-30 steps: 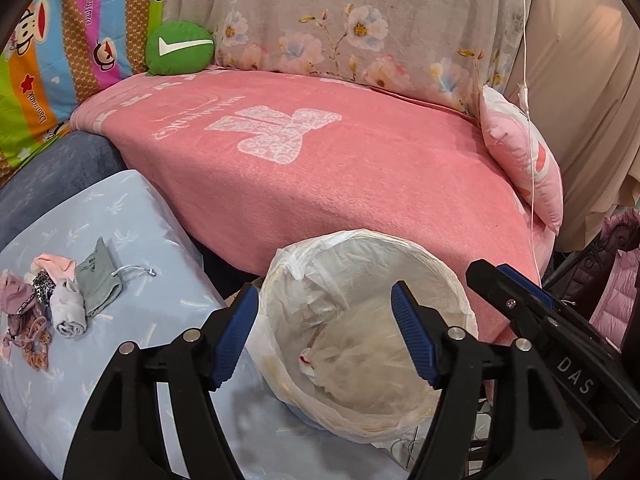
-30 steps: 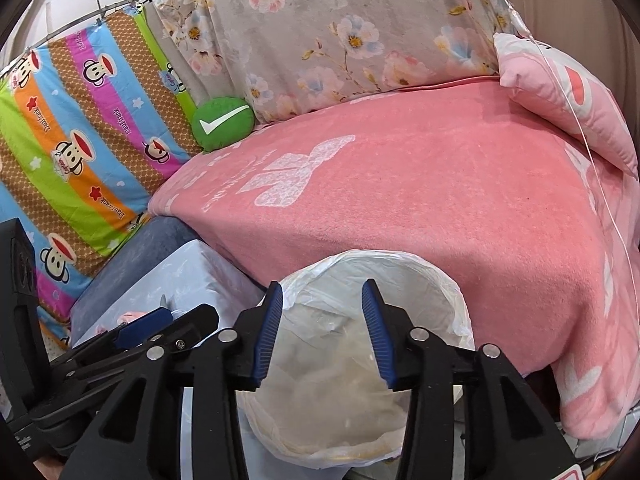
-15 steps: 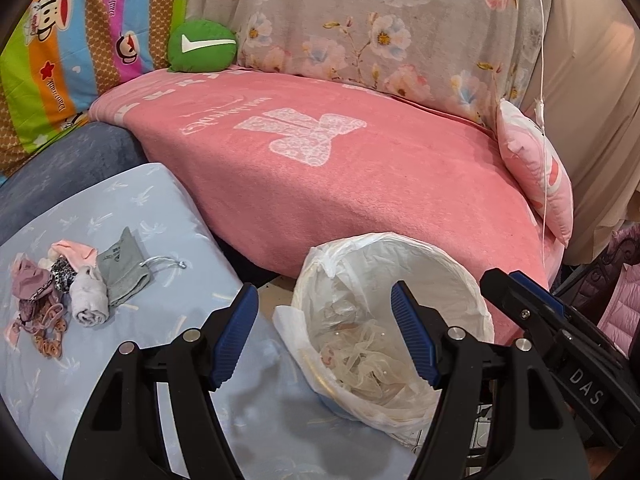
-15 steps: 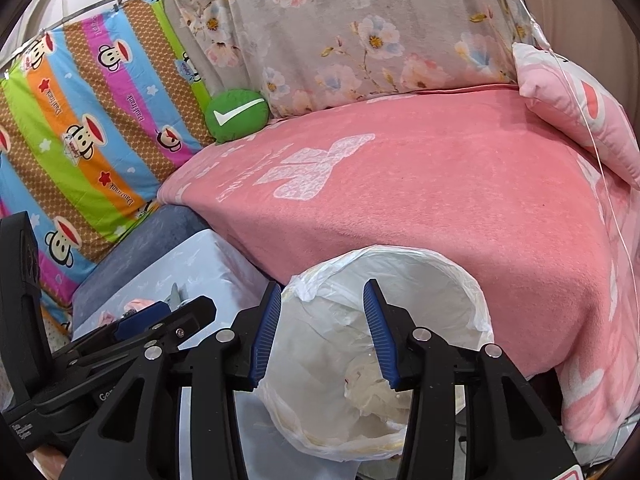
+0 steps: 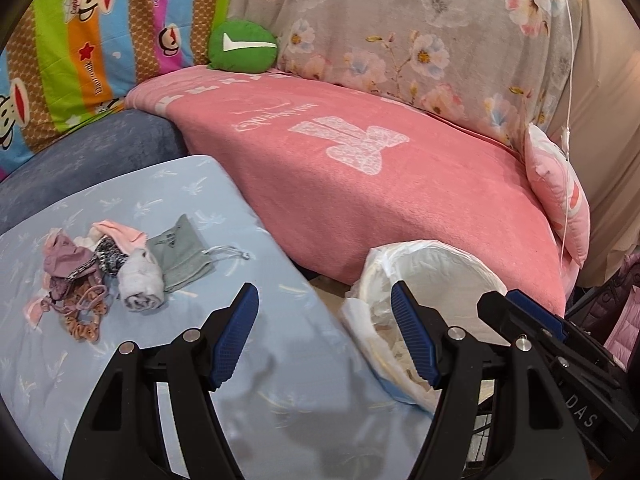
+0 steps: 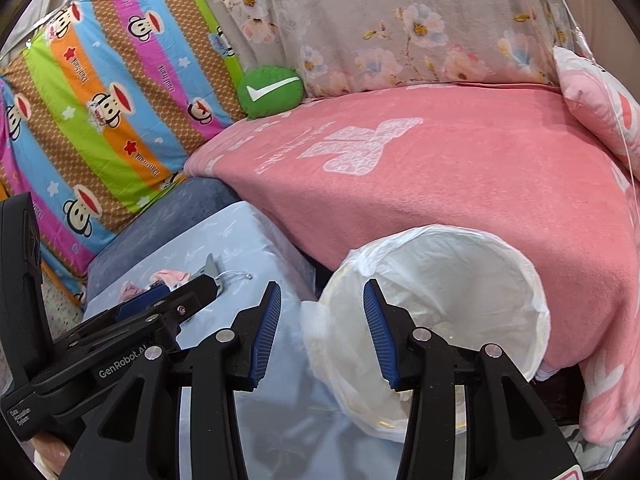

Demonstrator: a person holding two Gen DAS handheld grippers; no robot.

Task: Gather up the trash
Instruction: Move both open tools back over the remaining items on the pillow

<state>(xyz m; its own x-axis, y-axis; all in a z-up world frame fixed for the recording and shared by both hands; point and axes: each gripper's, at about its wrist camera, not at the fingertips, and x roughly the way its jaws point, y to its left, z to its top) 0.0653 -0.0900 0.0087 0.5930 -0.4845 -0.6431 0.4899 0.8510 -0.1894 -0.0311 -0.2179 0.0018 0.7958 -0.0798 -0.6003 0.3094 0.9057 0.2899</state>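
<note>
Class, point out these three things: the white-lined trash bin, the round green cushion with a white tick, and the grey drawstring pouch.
White-lined trash bin (image 6: 448, 276), right wrist view, inner liner wall.
Round green cushion (image 5: 244, 46), left wrist view, its front.
Grey drawstring pouch (image 5: 180, 254), left wrist view, fabric middle.

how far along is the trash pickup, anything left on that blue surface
Done: crumpled scraps already lie in the lined bin. In hand: nothing; left gripper and right gripper are both open and empty. Left: the pile of small items on the blue cloth.
</note>
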